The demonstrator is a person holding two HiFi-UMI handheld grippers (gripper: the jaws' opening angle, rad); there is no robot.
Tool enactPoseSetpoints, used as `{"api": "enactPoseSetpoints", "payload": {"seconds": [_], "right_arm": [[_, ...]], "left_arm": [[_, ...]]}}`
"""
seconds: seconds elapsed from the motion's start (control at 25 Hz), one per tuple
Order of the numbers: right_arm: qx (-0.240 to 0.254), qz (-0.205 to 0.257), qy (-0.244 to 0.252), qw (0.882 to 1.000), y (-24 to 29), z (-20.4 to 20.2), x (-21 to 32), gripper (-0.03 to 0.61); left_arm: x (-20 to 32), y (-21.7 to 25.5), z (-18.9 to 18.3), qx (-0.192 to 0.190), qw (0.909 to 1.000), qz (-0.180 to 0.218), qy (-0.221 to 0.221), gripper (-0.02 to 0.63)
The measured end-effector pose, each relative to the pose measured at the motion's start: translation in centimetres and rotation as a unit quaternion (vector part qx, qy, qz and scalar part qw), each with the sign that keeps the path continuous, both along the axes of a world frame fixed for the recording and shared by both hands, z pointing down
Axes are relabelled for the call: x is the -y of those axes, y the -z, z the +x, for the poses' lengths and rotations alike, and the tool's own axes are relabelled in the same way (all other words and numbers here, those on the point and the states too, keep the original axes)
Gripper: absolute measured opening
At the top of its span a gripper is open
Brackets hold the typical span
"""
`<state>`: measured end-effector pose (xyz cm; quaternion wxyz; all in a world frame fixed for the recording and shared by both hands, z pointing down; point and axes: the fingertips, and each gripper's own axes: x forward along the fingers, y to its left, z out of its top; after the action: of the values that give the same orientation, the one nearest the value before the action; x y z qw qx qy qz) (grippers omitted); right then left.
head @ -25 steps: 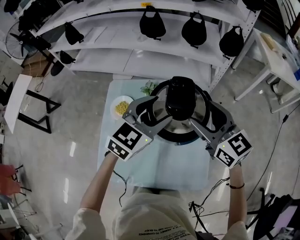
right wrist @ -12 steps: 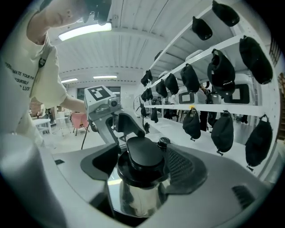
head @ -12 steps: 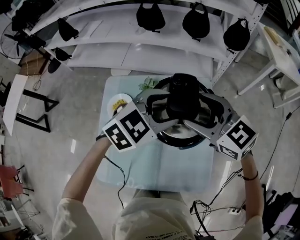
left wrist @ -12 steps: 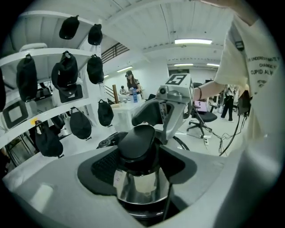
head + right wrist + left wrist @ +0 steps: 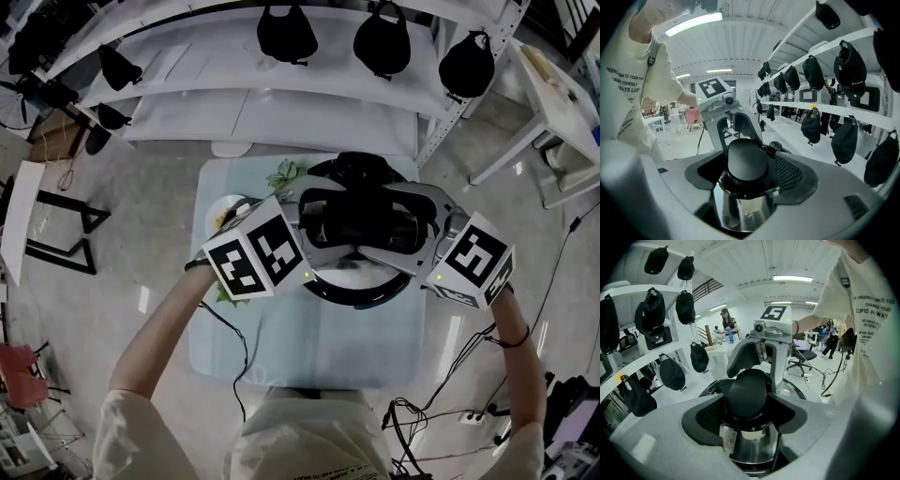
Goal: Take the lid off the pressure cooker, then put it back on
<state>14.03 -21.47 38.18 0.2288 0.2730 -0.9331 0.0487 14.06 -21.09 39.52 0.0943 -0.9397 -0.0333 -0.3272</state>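
The lid (image 5: 750,448) is hanging in the air right in front of the person, carried by its black knob (image 5: 361,192) and sitting above the pot (image 5: 361,292), whose dark rim is showing underneath it in the head view. It looks clear of the pot, though how far up I cannot tell. The left gripper (image 5: 747,408) is pinching the knob from one side, a padded jaw pressing on each flank. The right gripper (image 5: 745,171) is doing the same from the opposite side, its jaws clamped round the same knob, so the two are facing each other across it.

That is polished steel under the knob, rigid and, I'd judge, fairly heavy, with a smooth dome that would slide out of any grip. The knob is the one sensible place to hold, dead centre so the lid is hanging level. With two grippers sharing it, both need to be moving together or the lid will be tipping. Going back down, the rim will need lining up squarely with the pot before it seats.

The pot is standing on a small pale table (image 5: 309,352), with a plate (image 5: 223,214) of something yellow just beside it on the left. Beyond the table a white shelf (image 5: 309,80) is carrying a row of dark caps (image 5: 286,33)
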Motion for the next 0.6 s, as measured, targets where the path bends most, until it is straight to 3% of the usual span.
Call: {"api": "enactPoseSetpoints", "payload": {"seconds": [0.28,0.6], "right_arm": [[-0.005,-0.030,0.039,0.999,-0.59,-0.26,0.20,0.322],[0.017,-0.058,0.087,0.994,-0.85,-0.76,-0.03,0.282]], "left_arm": [[-0.04,-0.40,0.42,0.018,0.9992,-0.007,-0.036,0.270],[-0.17,-0.53,0.47,0.004,0.9983,-0.022,-0.054,0.270]]}}
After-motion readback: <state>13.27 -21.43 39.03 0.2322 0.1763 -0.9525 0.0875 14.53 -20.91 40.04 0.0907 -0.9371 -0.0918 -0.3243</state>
